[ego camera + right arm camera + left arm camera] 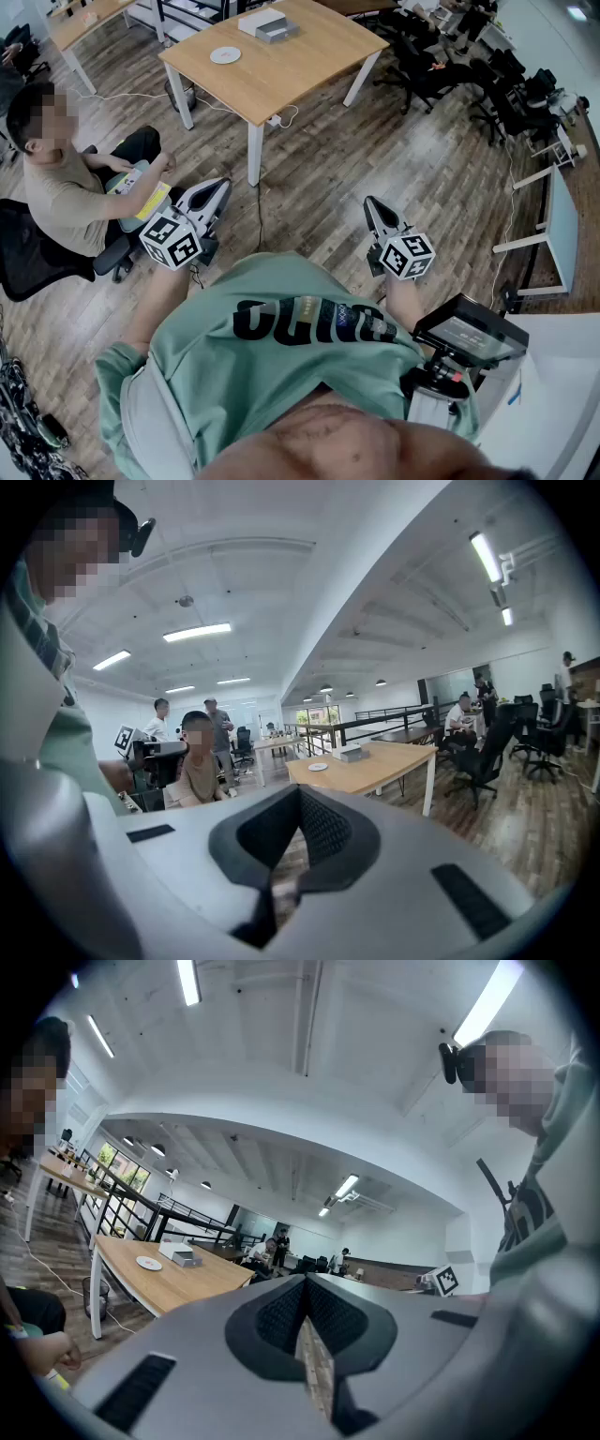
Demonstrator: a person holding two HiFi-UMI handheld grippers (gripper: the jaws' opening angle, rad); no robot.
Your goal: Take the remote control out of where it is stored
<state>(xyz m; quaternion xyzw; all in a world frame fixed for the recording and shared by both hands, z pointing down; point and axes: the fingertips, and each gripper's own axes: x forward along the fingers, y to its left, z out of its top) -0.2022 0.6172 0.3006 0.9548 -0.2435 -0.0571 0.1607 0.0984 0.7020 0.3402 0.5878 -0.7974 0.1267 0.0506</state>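
No remote control shows in any view. I hold both grippers in front of my body, above a wooden floor. In the head view my left gripper (222, 186) points up and away, and its jaws are shut with nothing between them. In the left gripper view the left gripper (305, 1283) has its dark pads meeting at the tip. My right gripper (368, 202) points the same way and is also shut and empty. The right gripper (298, 794) shows its pads pressed together in the right gripper view.
A wooden table (309, 56) stands ahead with a white box (267, 23) and a round disc (225, 55) on it. A person (56, 178) sits at the left on a chair. Office chairs (422, 56) crowd the far right. A white panel (562, 225) stands at the right.
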